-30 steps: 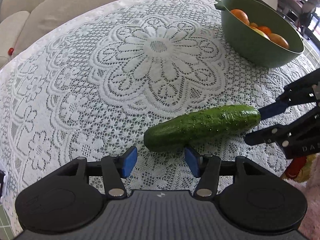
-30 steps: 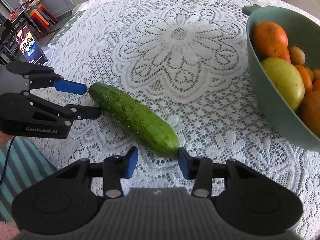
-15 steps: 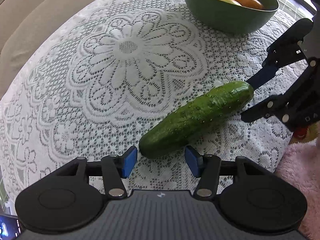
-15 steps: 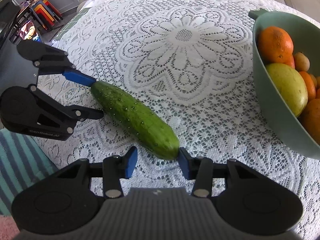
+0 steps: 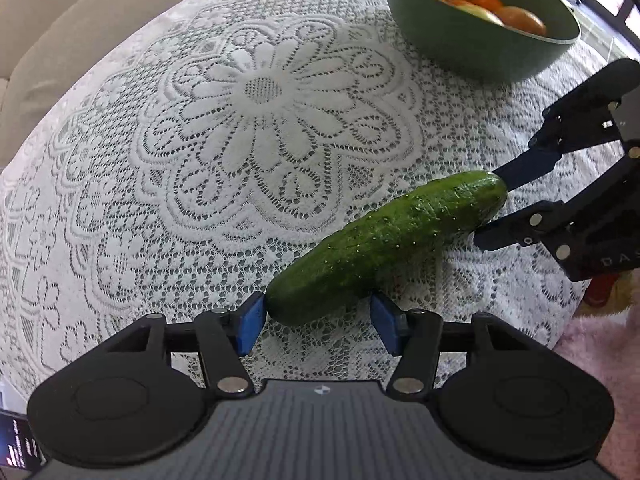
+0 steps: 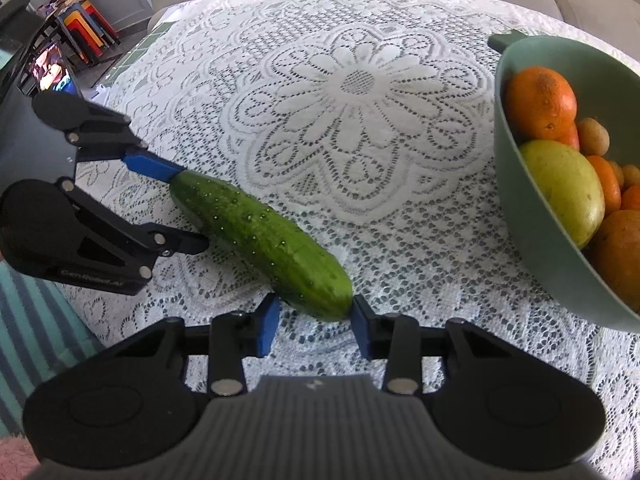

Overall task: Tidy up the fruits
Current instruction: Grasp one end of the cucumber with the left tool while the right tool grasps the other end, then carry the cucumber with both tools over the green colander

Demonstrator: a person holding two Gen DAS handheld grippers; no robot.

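A green cucumber (image 5: 384,240) lies on the white lace tablecloth (image 5: 256,112); it also shows in the right wrist view (image 6: 260,236). My left gripper (image 5: 316,324) is open, its blue pads at either side of the cucumber's near end. My right gripper (image 6: 314,324) is open around the other end, its right pad touching the tip. Each gripper shows in the other's view, the right one (image 5: 496,204) and the left one (image 6: 188,208). A green bowl (image 5: 472,44) holds oranges and a yellow-green fruit (image 6: 564,188).
The bowl (image 6: 532,240) stands at the table's far right side. A beige sofa (image 5: 80,20) runs behind the table. Coloured stools (image 6: 88,28) stand on the floor at the far left. A pink fluffy thing (image 5: 600,344) lies past the table's edge.
Both grippers have moved in along the cucumber, so each end now sits between a pair of pads. The cucumber has turned slightly on the cloth.
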